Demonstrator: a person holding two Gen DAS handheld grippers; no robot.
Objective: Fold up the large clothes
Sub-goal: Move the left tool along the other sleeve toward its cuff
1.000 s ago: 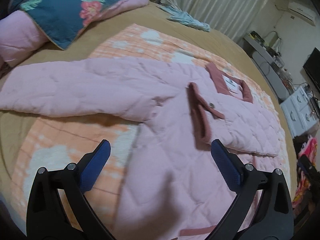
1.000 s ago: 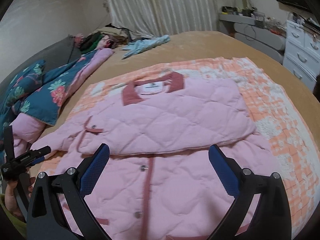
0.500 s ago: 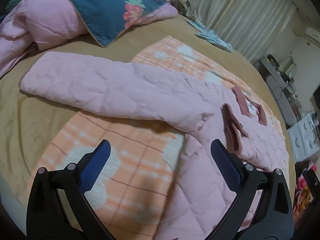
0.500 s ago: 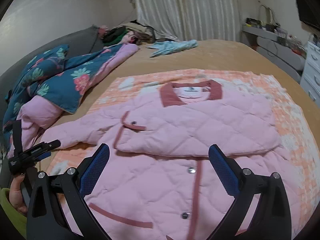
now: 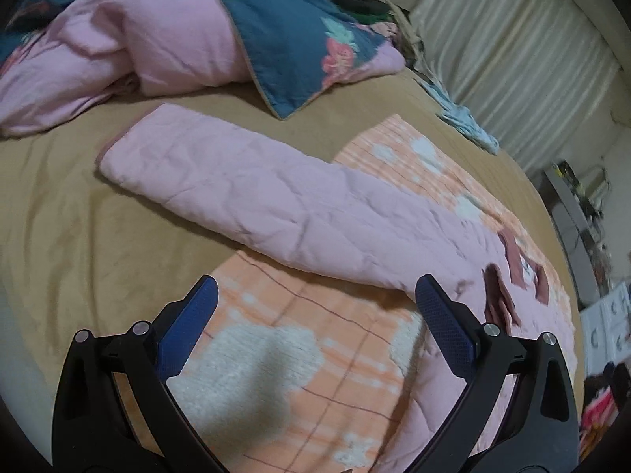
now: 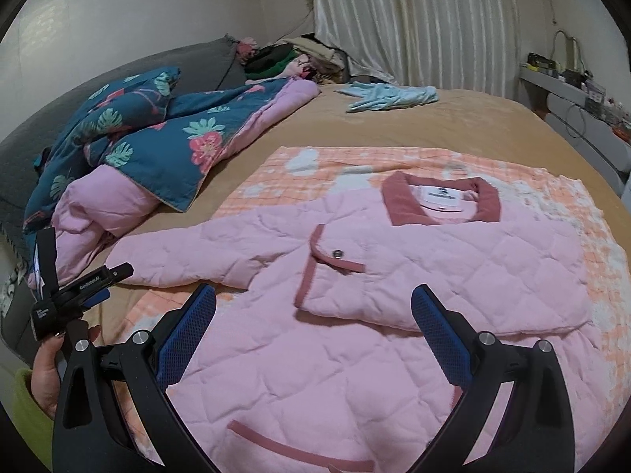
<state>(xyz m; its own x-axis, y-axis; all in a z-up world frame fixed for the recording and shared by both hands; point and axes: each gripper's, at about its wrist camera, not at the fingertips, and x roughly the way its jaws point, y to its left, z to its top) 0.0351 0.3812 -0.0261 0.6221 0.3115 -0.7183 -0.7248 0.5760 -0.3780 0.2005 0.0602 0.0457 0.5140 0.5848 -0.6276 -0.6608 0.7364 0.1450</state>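
Where legible, "GenRobot.AI" on left hand-held gripper, collar label blurred

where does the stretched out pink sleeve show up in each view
Left wrist view: the pink sleeve runs across the middle, cuff at upper left, beyond the open left gripper.
Right wrist view: the same sleeve lies left of centre, reaching left from the jacket body, above the open right gripper.
Shared landmark: the blue floral quilt, just beyond the sleeve in both views.
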